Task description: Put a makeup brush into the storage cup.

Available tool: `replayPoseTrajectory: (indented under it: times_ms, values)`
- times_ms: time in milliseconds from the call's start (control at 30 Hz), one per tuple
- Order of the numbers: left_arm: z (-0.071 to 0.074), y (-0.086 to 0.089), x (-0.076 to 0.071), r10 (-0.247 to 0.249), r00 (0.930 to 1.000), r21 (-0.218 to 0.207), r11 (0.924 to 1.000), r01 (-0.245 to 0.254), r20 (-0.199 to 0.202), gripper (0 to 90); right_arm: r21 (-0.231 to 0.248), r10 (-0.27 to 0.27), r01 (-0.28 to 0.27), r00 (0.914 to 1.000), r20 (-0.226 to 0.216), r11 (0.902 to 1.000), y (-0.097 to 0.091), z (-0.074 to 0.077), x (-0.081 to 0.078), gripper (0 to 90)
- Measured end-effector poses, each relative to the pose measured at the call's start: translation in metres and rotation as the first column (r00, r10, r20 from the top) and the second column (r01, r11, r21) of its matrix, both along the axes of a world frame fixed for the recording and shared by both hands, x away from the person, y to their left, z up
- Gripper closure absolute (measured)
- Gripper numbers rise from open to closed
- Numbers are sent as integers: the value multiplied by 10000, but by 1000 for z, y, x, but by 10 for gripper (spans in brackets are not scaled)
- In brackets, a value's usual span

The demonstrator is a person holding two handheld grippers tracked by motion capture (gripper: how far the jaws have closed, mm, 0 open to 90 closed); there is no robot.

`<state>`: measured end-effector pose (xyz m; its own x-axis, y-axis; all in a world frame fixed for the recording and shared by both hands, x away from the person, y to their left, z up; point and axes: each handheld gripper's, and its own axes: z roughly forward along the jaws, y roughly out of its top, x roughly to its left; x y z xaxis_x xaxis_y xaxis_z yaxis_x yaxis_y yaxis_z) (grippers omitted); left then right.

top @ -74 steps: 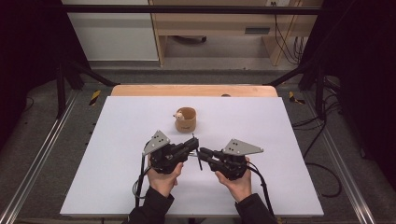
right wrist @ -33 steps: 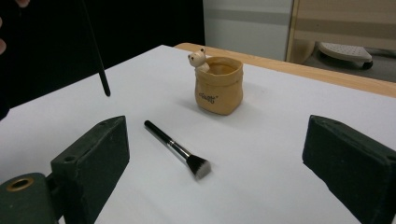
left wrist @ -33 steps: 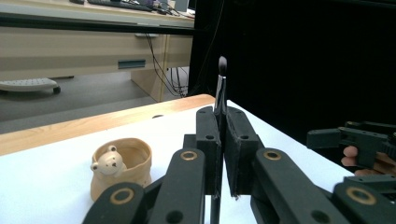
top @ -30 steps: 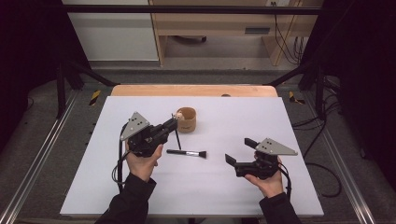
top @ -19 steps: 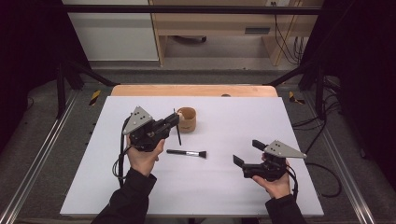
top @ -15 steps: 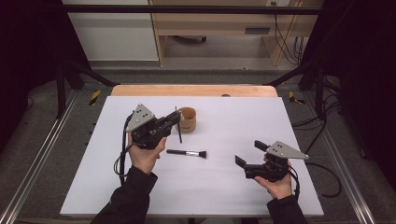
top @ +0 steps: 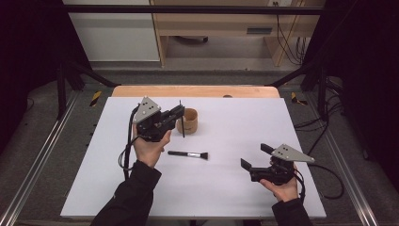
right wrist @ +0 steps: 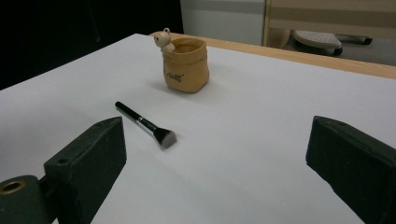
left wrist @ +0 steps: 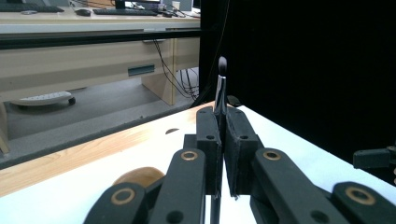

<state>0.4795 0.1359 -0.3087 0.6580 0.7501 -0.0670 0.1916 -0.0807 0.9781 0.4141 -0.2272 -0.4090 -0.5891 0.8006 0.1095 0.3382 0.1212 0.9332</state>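
While hovering just left of the pouch-shaped holder (top: 189, 121) near the table's (top: 301, 127) far edge, left gripper (top: 180, 114) pinching a thin brush (left wrist: 221, 88) upright, right gripper (top: 256, 156) idling with jaws spread by the right edge. Risking clipping the rim and tipping the holder. Flat brush (top: 188, 154) lying mid-table.

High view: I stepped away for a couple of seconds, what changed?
The left gripper carried a thin brush up to the cup; the right gripper drew off right, open. A flat brush now lies uncovered. Cup unmoved.
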Motion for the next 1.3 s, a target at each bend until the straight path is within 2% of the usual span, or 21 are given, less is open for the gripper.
replayPoseTrajectory:
  times_ms: [967,1300]
  values:
    - [0,-4,36,277,9996,-7,9996,-277,-43,849,-220,-618,616,9981,-87,9979,-19,-4,-4,32]
    - [-1,-10,51,394,9992,181,9991,-394,21,849,-98,-686,685,9976,-93,9976,-21,-2,-5,32]
